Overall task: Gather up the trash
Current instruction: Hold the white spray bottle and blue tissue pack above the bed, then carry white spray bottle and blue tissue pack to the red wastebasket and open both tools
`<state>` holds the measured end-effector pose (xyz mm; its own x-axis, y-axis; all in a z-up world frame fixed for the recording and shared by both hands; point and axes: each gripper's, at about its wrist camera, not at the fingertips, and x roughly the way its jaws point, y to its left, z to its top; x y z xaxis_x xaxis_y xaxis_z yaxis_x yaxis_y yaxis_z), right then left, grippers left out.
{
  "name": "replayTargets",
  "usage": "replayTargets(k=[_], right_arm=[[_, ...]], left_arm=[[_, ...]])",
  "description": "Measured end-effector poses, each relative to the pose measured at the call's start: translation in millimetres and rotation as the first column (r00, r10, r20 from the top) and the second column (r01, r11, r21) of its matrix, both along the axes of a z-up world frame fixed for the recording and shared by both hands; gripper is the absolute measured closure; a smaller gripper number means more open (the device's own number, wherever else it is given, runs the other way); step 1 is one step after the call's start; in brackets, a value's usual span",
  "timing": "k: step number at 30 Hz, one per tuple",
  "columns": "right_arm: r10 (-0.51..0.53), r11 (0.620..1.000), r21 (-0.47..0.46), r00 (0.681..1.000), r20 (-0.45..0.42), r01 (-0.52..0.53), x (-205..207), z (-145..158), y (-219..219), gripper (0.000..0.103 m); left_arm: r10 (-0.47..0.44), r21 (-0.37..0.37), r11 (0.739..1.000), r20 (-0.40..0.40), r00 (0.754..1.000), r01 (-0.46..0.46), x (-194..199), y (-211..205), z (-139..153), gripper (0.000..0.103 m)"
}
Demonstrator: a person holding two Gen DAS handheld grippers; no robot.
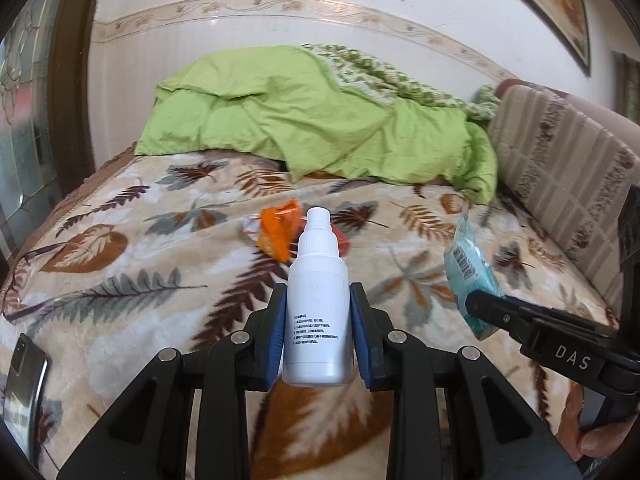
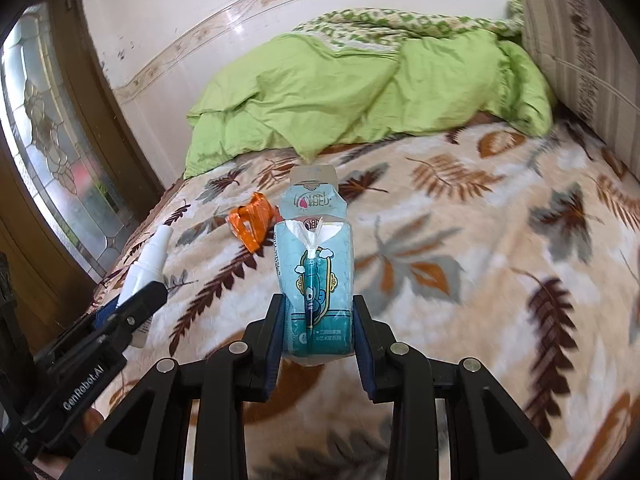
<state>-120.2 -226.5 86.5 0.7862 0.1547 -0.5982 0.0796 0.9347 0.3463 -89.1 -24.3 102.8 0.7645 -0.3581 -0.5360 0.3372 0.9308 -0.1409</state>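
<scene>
My left gripper (image 1: 319,312) is shut on a white plastic bottle (image 1: 318,304) and holds it upright above the bed. The bottle also shows in the right wrist view (image 2: 150,258), at the left. My right gripper (image 2: 319,320) is shut on a light blue tissue packet (image 2: 314,264) with a cartoon print. The packet also shows in the left wrist view (image 1: 468,276), at the right. An orange crumpled wrapper (image 1: 278,230) lies on the leaf-patterned blanket (image 1: 140,280) beyond both grippers; it also shows in the right wrist view (image 2: 252,220).
A green duvet (image 1: 312,120) is heaped at the far end of the bed. A striped cushioned bed end (image 1: 560,176) stands on the right. A black phone (image 1: 24,376) lies at the blanket's left edge. A glass-panelled wooden door (image 2: 52,152) is on the left.
</scene>
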Motion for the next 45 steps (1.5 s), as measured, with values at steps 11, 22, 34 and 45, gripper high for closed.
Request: replayTargets(k=[11, 22, 34, 45], right_arm=[[-0.01, 0.998, 0.067, 1.0, -0.01, 0.011, -67.0, -1.7, -18.2, 0.069], [0.002, 0.998, 0.06, 0.999, 0.047, -0.005, -107.7, 6.9, -23.7, 0.069], [-0.069, 0.987, 0.15, 0.996, 0.053, 0.06, -168.0, 13.0, -66.8, 0.069], [-0.378, 0.91, 0.195, 0.926, 0.025, 0.366, -278.7, 10.3, -182.0, 0.069]], left_arm=[[-0.085, 0.025, 0.996, -0.013, 0.996, 0.085, -65.2, -19.6, -8.5, 0.074], [-0.13, 0.023, 0.991, -0.013, 0.991, 0.13, -100.0, -37.3, -4.2, 0.074], [-0.257, 0.011, 0.966, 0.0, 0.966, 0.257, -135.6, -73.1, 15.8, 0.074], [-0.501, -0.015, 0.865, 0.01, 0.865, 0.502, -177.8, -160.7, 47.1, 0.074]])
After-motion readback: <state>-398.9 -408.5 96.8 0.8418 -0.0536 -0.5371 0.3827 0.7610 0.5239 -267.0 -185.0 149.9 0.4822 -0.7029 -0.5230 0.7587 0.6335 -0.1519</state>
